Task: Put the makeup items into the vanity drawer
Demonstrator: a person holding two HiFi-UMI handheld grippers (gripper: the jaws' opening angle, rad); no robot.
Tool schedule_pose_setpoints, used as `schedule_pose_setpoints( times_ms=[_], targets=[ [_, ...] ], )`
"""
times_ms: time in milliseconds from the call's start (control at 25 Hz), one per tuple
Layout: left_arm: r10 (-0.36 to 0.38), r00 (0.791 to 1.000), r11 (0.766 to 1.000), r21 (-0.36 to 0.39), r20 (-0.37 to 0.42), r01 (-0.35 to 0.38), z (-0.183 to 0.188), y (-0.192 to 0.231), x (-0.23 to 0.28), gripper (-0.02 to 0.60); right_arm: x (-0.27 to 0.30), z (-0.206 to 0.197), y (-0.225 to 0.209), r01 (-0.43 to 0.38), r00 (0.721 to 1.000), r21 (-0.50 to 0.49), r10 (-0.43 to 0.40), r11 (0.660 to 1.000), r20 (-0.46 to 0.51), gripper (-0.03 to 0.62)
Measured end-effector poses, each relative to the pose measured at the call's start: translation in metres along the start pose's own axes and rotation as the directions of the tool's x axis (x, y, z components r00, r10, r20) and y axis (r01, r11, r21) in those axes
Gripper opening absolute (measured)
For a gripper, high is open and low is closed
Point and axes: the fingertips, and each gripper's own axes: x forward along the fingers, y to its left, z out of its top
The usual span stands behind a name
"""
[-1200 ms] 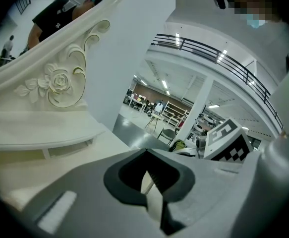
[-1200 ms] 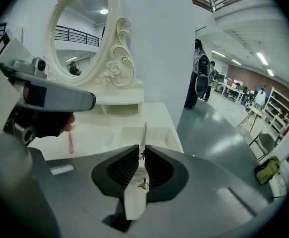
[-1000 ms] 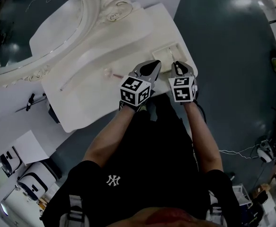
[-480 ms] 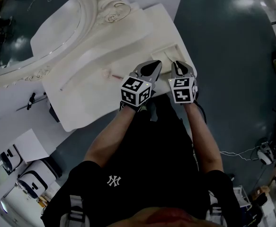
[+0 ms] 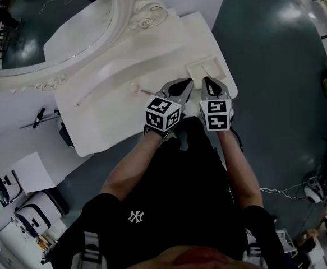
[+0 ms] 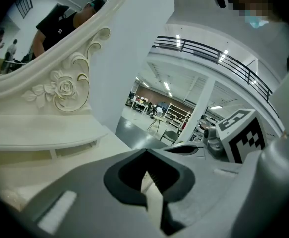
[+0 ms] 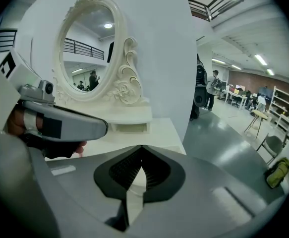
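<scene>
a white "ny" monogram [image 5: 134, 216] sits on the black shirt [image 5: 174, 195].

The head view looks steeply down from high above the desk [image 5: 101, 122]; each gripper view sits low, close behind its own jaws, looking across the desk toward the mirror [image 7: 87, 48]; all three share that mirror.
</scene>
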Motion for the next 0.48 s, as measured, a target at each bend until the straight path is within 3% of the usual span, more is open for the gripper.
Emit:
schedule_pose_setpoints(
  times_ms=[480],
  targets=[
    [0.007, 0.999, 1.000, 0.022, 0.054, -0.009, 0.002, 0.002, -0.059, 0.000, -0.027, 0.021, 0.059, -0.037, 0.994, -0.012, 0.038, 0.999, 0.099, 0.021]
  ],
)
